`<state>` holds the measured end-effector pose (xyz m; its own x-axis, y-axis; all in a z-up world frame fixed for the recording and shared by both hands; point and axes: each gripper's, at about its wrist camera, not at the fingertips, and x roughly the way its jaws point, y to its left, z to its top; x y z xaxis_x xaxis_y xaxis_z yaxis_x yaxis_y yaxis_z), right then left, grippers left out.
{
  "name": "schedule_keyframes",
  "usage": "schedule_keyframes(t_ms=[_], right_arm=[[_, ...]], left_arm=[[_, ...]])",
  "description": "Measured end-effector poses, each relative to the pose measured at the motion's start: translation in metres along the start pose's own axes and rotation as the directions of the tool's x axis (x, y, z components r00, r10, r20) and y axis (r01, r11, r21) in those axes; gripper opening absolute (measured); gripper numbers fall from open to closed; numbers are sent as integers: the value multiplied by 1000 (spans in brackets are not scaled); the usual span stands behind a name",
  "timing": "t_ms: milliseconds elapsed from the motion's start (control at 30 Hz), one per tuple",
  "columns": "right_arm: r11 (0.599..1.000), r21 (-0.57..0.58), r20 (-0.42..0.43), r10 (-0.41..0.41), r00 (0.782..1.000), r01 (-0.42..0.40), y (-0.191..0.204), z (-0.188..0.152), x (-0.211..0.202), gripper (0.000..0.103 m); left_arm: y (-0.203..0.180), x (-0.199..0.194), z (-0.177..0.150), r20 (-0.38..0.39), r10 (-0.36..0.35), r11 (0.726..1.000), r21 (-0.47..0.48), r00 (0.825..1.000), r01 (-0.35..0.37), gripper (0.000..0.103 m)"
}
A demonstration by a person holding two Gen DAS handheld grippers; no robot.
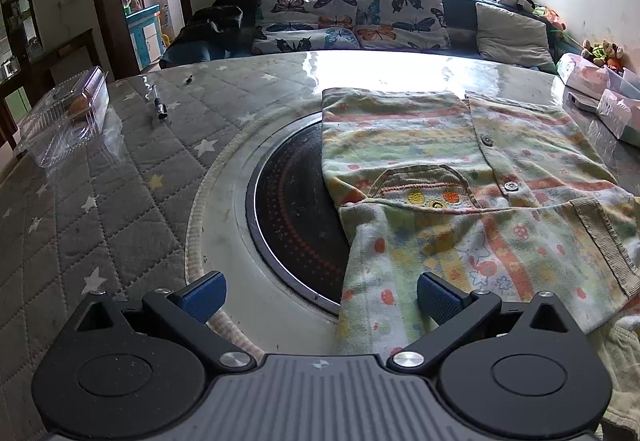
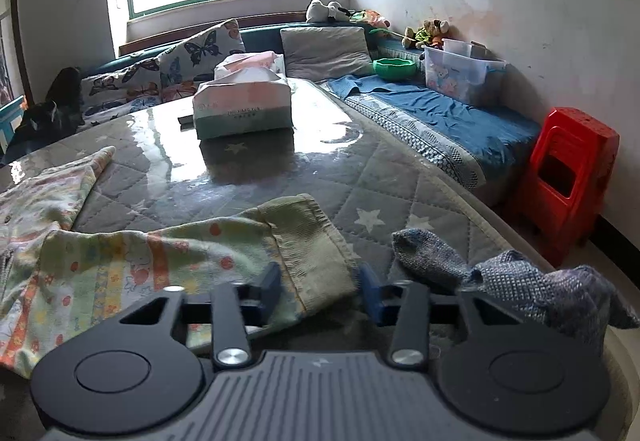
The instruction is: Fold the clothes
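**A:** Left wrist view first. The left tool (image 1: 320,299) sits at the bottom centre with its blue pads wide apart, nothing between them. The right pad hovers over the near edge of the patterned shirt (image 1: 472,193), which fills the right half of the frame, spread across the bench (image 1: 120,181) and partly covering the dark round hotplate (image 1: 296,209). A clear plastic box (image 1: 66,117) lies at the left edge, well apart from the cloth.

**B:** And the right wrist view?

**A:** The right tool (image 2: 320,293) is low in the centre, its pads brought in on either side of the ribbed cuff (image 2: 316,253) of the shirt's sleeve. The cuff lies between them, but I cannot tell whether the pads actually press on it. A grey knitted sock (image 2: 500,281) lies just to the right of the tool, and a tissue pack (image 2: 244,109) stands further up the frame.

**B:** What might spoil it from here?

**A:** My guess: the grip only catches the cuff's edge, so it slips out once lifted. The sock is close enough to be dragged along. And with the left tool holding nothing, the shirt's body could slide over the glossy bench cover instead of folding.
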<state>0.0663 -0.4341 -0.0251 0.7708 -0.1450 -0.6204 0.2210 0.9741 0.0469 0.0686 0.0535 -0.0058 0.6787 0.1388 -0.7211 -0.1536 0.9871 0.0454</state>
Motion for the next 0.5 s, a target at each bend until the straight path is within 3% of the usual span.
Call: schedule_keyframes(t_ms=[67, 133, 333, 500], right_arm=[[1000, 13, -2, 18, 1000, -18, 0, 1, -2, 15], [999, 20, 7, 29, 1000, -29, 1, 2, -5, 11], [990, -3, 66, 139, 988, -139, 21, 16, -31, 9], [958, -57, 90, 284, 955, -280, 58, 36, -49, 9]], left_arm=[[1, 0, 0, 0, 2, 1000, -2, 1000, -2, 103], [1, 0, 0, -1, 3, 1000, -6, 1000, -3, 103], [2, -2, -1, 0, 2, 1000, -12, 1000, -2, 103], [3, -3, -3, -1, -7, 1000, -18, 1000, 7, 103]])
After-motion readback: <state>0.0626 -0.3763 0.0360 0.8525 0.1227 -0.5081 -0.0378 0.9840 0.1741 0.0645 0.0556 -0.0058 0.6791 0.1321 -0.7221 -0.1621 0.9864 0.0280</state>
